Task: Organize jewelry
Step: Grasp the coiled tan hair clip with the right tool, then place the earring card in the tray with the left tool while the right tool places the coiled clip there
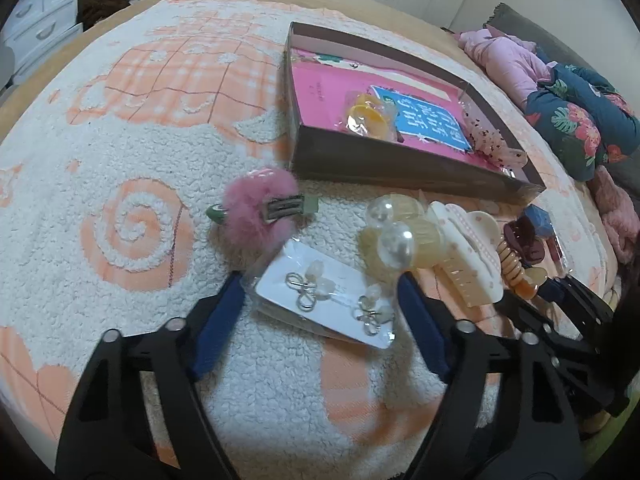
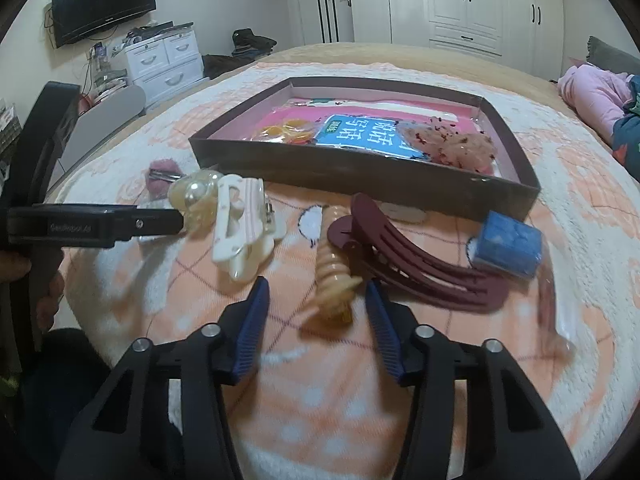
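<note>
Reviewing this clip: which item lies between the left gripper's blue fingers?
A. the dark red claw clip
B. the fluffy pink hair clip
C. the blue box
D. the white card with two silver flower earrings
D: in the left wrist view the earring card lies between the fingers of the left gripper, with the pink clip beyond them.
</note>
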Tool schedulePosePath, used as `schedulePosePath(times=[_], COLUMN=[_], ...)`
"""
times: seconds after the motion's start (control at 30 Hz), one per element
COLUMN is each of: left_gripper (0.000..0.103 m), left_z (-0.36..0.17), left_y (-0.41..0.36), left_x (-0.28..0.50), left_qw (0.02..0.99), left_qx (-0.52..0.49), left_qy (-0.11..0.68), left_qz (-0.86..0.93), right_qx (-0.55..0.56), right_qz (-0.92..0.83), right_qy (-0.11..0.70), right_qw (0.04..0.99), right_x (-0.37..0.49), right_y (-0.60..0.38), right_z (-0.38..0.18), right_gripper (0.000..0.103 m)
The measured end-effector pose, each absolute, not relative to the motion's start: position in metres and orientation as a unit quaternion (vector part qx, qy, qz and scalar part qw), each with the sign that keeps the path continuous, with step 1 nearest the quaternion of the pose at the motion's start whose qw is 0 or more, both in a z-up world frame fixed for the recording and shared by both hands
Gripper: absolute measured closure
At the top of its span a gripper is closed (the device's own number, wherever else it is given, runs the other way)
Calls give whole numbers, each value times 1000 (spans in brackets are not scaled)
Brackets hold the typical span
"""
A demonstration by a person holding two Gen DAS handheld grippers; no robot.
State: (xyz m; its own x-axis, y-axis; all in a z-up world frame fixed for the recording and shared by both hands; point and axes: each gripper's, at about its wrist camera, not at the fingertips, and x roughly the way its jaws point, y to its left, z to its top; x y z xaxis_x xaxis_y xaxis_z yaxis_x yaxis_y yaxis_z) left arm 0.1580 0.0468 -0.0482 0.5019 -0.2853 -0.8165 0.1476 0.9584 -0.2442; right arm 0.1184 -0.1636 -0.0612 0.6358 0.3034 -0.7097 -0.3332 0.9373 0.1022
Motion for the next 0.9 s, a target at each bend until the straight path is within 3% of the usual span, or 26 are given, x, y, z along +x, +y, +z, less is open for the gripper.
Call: schedulePosePath(times=[0.2,0.9], left_gripper=[47,49], left_z=[-47,-29], left_y=[50,70], left_x=[156,102], left_qw=[864,882], left_qx=[-83,-86], left_qy=[479,445], left_qz=[-131,-130], right_qx=[-22,7], right_qz=[169,199], right_qy=[387,374], right_qw=[906,906], right_x=[126,82], right_y=[-161,-192], right_z=[-62,-41], right_gripper=[76,78])
